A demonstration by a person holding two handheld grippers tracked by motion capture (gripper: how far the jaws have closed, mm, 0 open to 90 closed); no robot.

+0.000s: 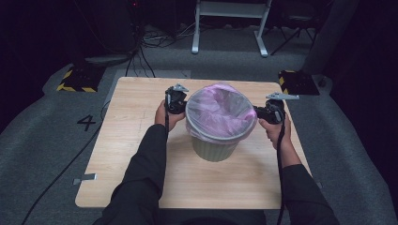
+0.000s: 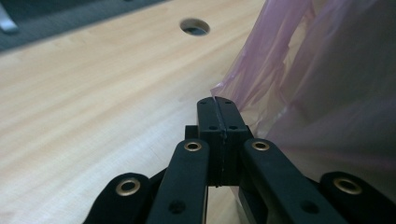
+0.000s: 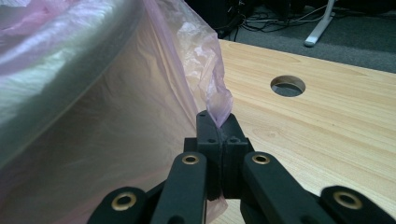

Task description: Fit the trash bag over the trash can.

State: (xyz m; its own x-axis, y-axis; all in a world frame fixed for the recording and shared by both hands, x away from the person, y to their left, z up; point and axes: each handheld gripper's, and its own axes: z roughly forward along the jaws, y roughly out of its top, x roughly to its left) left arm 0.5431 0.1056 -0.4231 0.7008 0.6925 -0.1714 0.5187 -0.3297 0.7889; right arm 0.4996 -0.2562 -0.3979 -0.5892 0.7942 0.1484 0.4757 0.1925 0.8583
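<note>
Wooden table (image 1: 141, 140) carries the bin (image 1: 213, 147) between both grippers — left gripper (image 2: 216, 103) and right gripper (image 3: 215, 122) jaws clamp the pink bag's (image 1: 218, 112) edge, probably to stretch it over the rim.

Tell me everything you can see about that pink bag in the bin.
The pink bag is thin, see-through, crinkled plastic. It lines a pale ribbed bin near the middle of the wooden table, its top folded out over the rim, its inside loose and rumpled. The left tool is shut on a fold of its edge on one side; the right tool is shut on a twisted tip of film on the other.
</note>
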